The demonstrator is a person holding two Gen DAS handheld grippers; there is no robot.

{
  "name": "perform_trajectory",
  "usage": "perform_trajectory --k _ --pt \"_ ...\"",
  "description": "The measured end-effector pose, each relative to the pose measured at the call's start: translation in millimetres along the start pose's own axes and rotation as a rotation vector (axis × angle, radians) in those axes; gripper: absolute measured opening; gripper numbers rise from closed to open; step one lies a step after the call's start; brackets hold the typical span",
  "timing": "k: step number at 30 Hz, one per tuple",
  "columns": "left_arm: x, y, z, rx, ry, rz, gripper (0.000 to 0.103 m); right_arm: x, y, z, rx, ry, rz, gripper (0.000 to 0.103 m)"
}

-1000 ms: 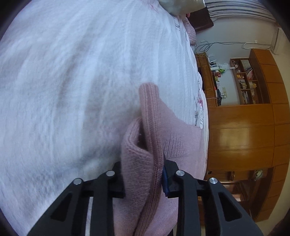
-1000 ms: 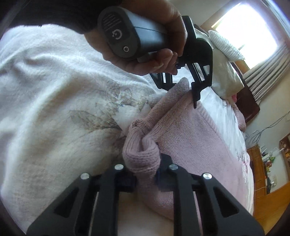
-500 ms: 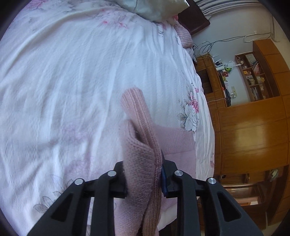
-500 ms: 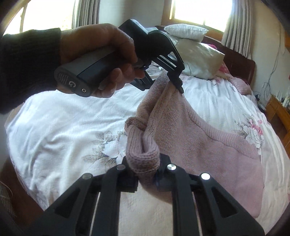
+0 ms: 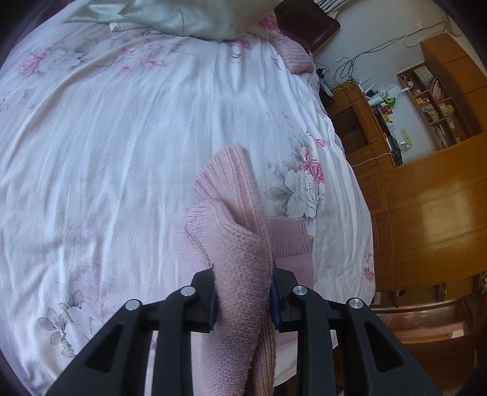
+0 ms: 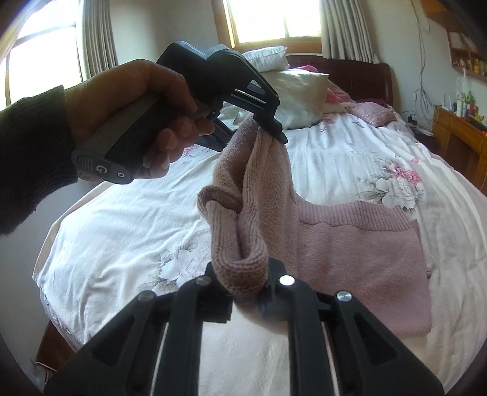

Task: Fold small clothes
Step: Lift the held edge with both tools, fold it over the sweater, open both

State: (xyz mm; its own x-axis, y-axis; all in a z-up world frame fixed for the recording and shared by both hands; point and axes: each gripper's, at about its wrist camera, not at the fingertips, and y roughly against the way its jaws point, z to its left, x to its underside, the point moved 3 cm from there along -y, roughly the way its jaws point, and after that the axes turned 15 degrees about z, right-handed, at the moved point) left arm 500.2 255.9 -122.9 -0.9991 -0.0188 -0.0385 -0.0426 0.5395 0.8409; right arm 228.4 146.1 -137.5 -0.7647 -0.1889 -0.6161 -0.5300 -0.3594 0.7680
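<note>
Left gripper [image 5: 243, 301], in its own wrist view, is clamped on a bunched fold of the pink sweater [image 5: 240, 274]; your two black fingers [image 5: 197, 304] press the knit from both sides with no gap showing. The sweater rises between them, its ribbed edge standing up just beyond the tips, and the rest drops to the right and down toward the bed [image 5: 121, 137]. That white, flower-printed cover fills the left and far part of the view, with a pillow [image 5: 188, 18] at the far end. A wooden cabinet [image 5: 426, 213] stands to the right, shelves [image 5: 438, 100] above it. No writing on the shelved things can be read.

Right gripper [image 6: 246, 292], in its wrist view, is likewise closed on the sweater [image 6: 350, 259], pinching a rolled, ribbed edge right at the fingertips. From there the knit runs up and away to the left gripper [image 6: 271, 131], which grips another part of the same edge higher up, so the cloth hangs taut between your two tools. The body of the sweater trails to the right, its lower part lying on the bed [image 6: 121, 243]. Your left hand [image 6: 137, 115] wraps the handle from the left of the view, fingers curled under it, a dark sleeve [image 6: 30, 152] at the wrist; the tool tilts down toward the cloth. The handle's butt end carries a round logo mark and a small dot; the fine print beside them is too small to read. Windows [image 6: 274, 21] and curtains [image 6: 344, 27] sit beyond the headboard [image 6: 359, 73].
</note>
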Motion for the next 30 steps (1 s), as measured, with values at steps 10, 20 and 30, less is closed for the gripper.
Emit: perform_trajectory --k 10,20,30 --pt "-8 -52 -69 -0.076 -0.054 0.039 0.025 17 15 -62 -0.01 -0.101 -0.024 0.011" --pt "-18 -115 -111 -0.174 -0.087 0.09 0.025 42 13 -117 -0.008 -0.195 -0.019 0.01" --pt "-23 -169 -137 -0.302 -0.109 0.097 0.025 69 2 -168 -0.039 -0.296 0.003 0.01"
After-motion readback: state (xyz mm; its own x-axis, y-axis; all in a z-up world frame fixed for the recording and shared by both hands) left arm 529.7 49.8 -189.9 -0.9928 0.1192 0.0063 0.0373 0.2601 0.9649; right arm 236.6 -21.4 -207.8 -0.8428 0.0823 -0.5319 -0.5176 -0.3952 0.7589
